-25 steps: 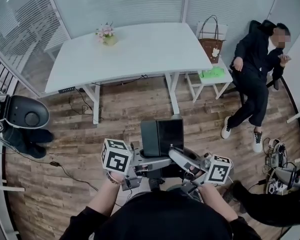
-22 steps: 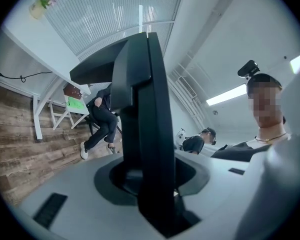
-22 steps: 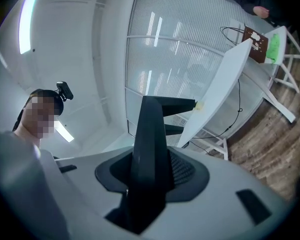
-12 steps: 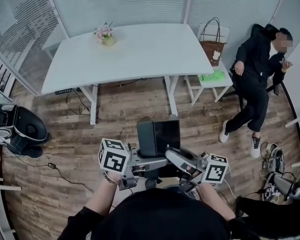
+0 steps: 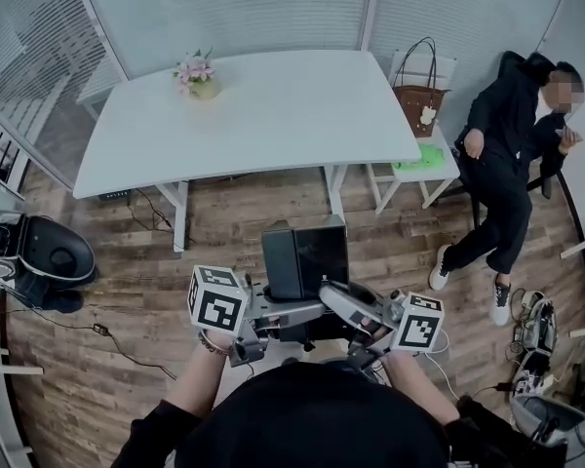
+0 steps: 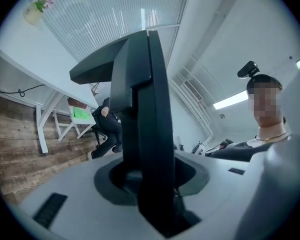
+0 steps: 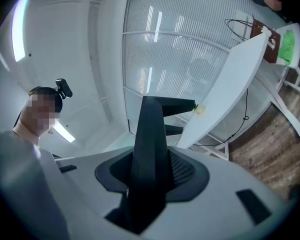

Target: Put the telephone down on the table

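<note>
I hold a black box-shaped telephone point(image 5: 305, 259) over the wooden floor, short of the white table point(image 5: 273, 115). My left gripper point(image 5: 278, 312) grips its base from the left and my right gripper point(image 5: 333, 305) from the right, both pointing inward and level. In the left gripper view the telephone point(image 6: 146, 109) stands as a dark upright slab rising from the grey left gripper point(image 6: 150, 184). The right gripper view shows the telephone point(image 7: 150, 144) the same way in the right gripper point(image 7: 147, 179), with the table point(image 7: 230, 84) beyond. The pads themselves are hidden.
A small flower pot point(image 5: 197, 74) stands at the table's far left corner. A white stool point(image 5: 424, 164) with a brown bag point(image 5: 414, 91) is right of the table, beside a seated person in black point(image 5: 507, 154). A black machine point(image 5: 39, 261) sits left; cables point(image 5: 531, 325) lie right.
Both grippers and the telephone have moved together toward the table, which now lies nearer. The grip looks the same.
</note>
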Demonstrator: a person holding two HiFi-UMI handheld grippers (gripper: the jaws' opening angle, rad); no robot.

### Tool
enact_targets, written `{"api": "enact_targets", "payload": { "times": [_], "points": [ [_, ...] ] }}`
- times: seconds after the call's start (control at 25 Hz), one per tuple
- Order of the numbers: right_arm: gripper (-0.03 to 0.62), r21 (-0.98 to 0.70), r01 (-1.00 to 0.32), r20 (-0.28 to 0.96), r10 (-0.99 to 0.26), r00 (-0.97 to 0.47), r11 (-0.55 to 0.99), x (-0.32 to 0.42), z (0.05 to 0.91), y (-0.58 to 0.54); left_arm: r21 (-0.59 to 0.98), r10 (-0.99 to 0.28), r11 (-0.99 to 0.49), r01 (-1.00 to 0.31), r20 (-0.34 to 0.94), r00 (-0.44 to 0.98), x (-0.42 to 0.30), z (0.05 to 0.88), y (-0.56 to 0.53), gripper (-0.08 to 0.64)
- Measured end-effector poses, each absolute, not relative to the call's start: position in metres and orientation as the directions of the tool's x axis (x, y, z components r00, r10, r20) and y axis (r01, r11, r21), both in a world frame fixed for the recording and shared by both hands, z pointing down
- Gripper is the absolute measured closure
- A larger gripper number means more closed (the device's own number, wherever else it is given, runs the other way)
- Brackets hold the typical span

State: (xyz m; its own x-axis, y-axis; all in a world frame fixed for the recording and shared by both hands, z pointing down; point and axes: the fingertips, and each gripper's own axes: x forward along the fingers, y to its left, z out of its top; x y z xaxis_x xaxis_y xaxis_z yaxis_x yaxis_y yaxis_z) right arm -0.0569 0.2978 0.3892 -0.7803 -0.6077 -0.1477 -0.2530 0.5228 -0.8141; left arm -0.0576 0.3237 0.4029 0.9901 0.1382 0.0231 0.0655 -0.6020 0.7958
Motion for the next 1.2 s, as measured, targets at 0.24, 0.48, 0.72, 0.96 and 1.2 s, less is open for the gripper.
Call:
{"api": "enact_targets", "payload": {
  "times": [0.24,0.48,0.72,0.96,1.2],
  "points": [
    [0.431,-0.802,-0.256,-0.156,-0.603,-0.782,0.540,-0.037,0.385,0.259,0.783,0.136,-0.619,0.063,0.028,0.990,-0.038,0.399,0.284,0.382],
    [0.431,-0.786,-0.241,-0.178,-0.582,-0.793,0.570,-0.019,0.378,0.224,0.765,0.119,-0.643,0.049,0.036,0.992,-0.019,0.392,0.249,0.382],
    [0.431,-0.773,-0.215,-0.184,-0.536,-0.824,0.596,-0.009,0.371,0.192,0.752,0.089,-0.659,0.025,0.045,0.995,-0.007,0.385,0.216,0.383],
    [0.431,-0.776,-0.197,-0.180,-0.511,-0.841,0.599,0.002,0.374,0.160,0.755,0.053,-0.656,0.004,0.041,0.998,0.004,0.388,0.184,0.383],
    [0.431,-0.782,-0.189,-0.177,-0.502,-0.847,0.594,0.017,0.380,0.131,0.756,0.032,-0.655,-0.008,0.039,0.999,0.019,0.394,0.154,0.382]
  ]
}}
